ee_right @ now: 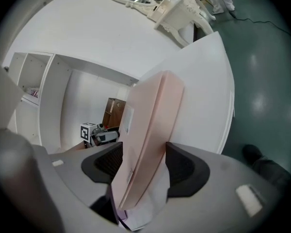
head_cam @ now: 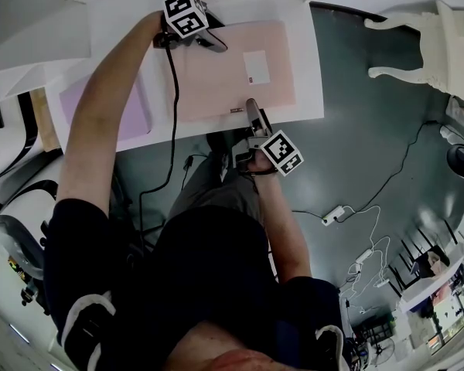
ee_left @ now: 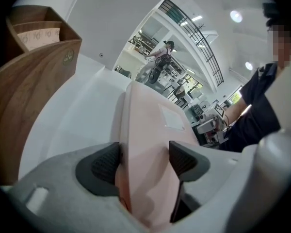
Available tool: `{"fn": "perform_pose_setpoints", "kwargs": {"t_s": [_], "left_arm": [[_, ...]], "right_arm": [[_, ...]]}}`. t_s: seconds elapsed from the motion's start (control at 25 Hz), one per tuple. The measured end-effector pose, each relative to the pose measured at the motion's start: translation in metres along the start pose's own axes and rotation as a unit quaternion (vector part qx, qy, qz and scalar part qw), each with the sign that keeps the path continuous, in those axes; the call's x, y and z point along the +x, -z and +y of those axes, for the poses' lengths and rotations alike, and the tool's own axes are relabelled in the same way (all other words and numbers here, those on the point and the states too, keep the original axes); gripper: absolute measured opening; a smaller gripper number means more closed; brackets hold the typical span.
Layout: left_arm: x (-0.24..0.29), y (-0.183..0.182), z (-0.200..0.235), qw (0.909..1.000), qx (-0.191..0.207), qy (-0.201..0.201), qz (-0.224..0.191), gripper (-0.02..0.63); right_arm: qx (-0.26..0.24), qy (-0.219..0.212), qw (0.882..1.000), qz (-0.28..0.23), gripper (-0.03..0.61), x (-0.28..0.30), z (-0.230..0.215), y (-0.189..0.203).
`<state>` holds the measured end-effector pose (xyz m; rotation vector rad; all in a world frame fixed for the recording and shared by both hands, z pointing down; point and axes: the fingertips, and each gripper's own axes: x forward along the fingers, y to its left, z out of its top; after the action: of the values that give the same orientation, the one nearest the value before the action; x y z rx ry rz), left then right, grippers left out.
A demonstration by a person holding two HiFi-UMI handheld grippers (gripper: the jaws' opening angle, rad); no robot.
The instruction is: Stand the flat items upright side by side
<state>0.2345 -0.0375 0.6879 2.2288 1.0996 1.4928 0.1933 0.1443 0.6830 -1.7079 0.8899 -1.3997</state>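
A large flat pink folder [head_cam: 216, 76] with a white label [head_cam: 256, 67] lies over the white table [head_cam: 309, 52]. My left gripper [head_cam: 209, 41] holds its far edge. In the left gripper view the folder [ee_left: 148, 125] fills the space between the two dark pads, and the gripper [ee_left: 144, 159] is shut on it. My right gripper [head_cam: 253, 108] has the near edge. In the right gripper view the folder [ee_right: 150, 115] stands edge-on between the pads, with the gripper [ee_right: 144, 161] shut on it. A second flat item, pale purple [head_cam: 112, 107], lies on the table to the left.
A wooden file holder [ee_left: 34, 81] with a sheet in it stands at the table's far side, left of the left gripper. A white ornate chair [head_cam: 425, 45] stands to the right of the table. Cables and a power strip [head_cam: 336, 215] lie on the grey floor.
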Motion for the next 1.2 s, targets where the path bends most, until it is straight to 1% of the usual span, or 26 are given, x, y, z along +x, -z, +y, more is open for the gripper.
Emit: {"fn": "perform_pose_setpoints", "kwargs": {"t_s": [0.12,0.16,0.24,0.32,0.44,0.56,0.64,0.72,0.8,0.84,0.88,0.96,1.08,1.12,1.2], "left_arm": [[-0.006,0.005,0.004,0.9994,-0.026,0.014,0.016,0.296],[-0.008,0.006,0.002,0.9989,-0.036,0.022,0.021,0.285],[-0.012,0.006,-0.001,0.9974,-0.058,0.033,0.025,0.269],[-0.012,0.010,-0.001,0.9962,-0.071,0.037,0.033,0.268],[-0.011,0.012,-0.001,0.9964,-0.068,0.034,0.039,0.264],[-0.010,0.013,0.000,0.9965,-0.069,0.030,0.036,0.264],[-0.011,0.013,0.001,0.9970,-0.067,0.025,0.031,0.259],[-0.015,0.009,-0.001,0.9979,-0.060,0.020,0.010,0.256],[-0.024,-0.001,-0.007,0.9983,-0.049,0.021,-0.024,0.232],[-0.029,-0.004,-0.011,0.9984,-0.042,0.021,-0.032,0.221],[-0.032,-0.004,-0.015,0.9987,-0.038,0.018,-0.030,0.219],[-0.036,0.003,-0.020,0.9990,-0.041,0.014,-0.010,0.218],[-0.042,0.016,-0.029,0.9977,-0.063,0.027,0.006,0.206],[-0.042,0.022,-0.031,0.9965,-0.074,0.033,0.020,0.206],[-0.036,0.044,-0.036,0.9916,-0.095,0.043,0.076,0.206]], "right_arm": [[-0.013,-0.012,0.999,0.037,0.267,0.001,0.000,0.000],[-0.016,-0.010,0.999,0.046,0.252,0.001,-0.001,0.001],[-0.016,-0.003,0.999,0.050,0.237,0.001,-0.003,0.000],[-0.019,0.009,0.999,0.049,0.219,0.001,-0.005,0.000],[-0.015,0.021,0.998,0.049,0.211,0.003,-0.006,0.000],[-0.006,0.021,0.998,0.052,0.210,0.004,-0.006,-0.001],[-0.014,0.019,0.998,0.054,0.207,0.005,-0.006,0.000],[-0.035,0.014,0.998,0.056,0.210,0.003,-0.005,0.002],[-0.062,0.006,0.996,0.062,0.217,-0.001,-0.005,0.004],[-0.072,0.002,0.995,0.066,0.219,-0.002,-0.005,0.005],[-0.076,-0.003,0.995,0.070,0.219,-0.002,-0.005,0.006],[-0.076,-0.012,0.994,0.073,0.215,-0.002,-0.005,0.005],[-0.079,-0.024,0.994,0.069,0.215,-0.003,-0.004,-0.001],[-0.084,-0.026,0.994,0.071,0.214,-0.003,-0.004,-0.002],[-0.097,-0.025,0.992,0.073,0.212,-0.002,-0.005,-0.004]]}}
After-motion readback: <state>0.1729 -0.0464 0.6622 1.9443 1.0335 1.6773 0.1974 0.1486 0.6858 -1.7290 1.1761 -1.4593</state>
